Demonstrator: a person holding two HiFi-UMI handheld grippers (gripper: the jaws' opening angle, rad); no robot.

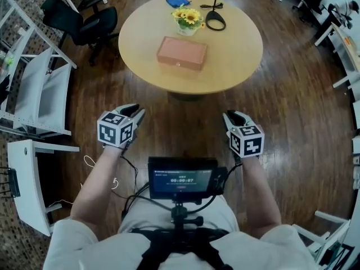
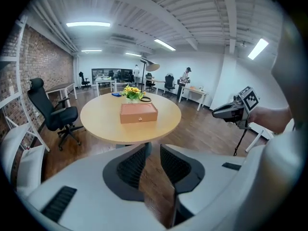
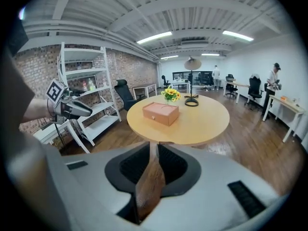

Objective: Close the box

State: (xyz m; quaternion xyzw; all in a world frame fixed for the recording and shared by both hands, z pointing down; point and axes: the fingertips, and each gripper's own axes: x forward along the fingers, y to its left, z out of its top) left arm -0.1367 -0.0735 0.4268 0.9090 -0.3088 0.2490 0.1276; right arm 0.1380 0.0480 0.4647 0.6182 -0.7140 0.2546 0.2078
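Note:
A salmon-pink box (image 1: pixel 181 52) lies on the round wooden table (image 1: pixel 236 66) with its lid down flat and a small clasp on its front; it also shows as the box (image 2: pixel 138 113) and the box (image 3: pixel 160 113). Both grippers hang in the air over the wooden floor, well short of the table. My left gripper (image 1: pixel 138 112) points toward the table with a narrow gap between its jaws, and nothing is in the left gripper (image 2: pixel 153 146). My right gripper (image 1: pixel 229 116) stands the same way, and only floor shows through the narrow gap of the right gripper (image 3: pixel 154 146).
On the table's far side stand a pot of yellow flowers (image 1: pixel 188 20), a black lamp base (image 1: pixel 215 20) and a blue item (image 1: pixel 178 1). A black office chair (image 1: pixel 84 21) and white shelving (image 1: pixel 34 89) are at the left. A small screen (image 1: pixel 181 178) is mounted at my chest.

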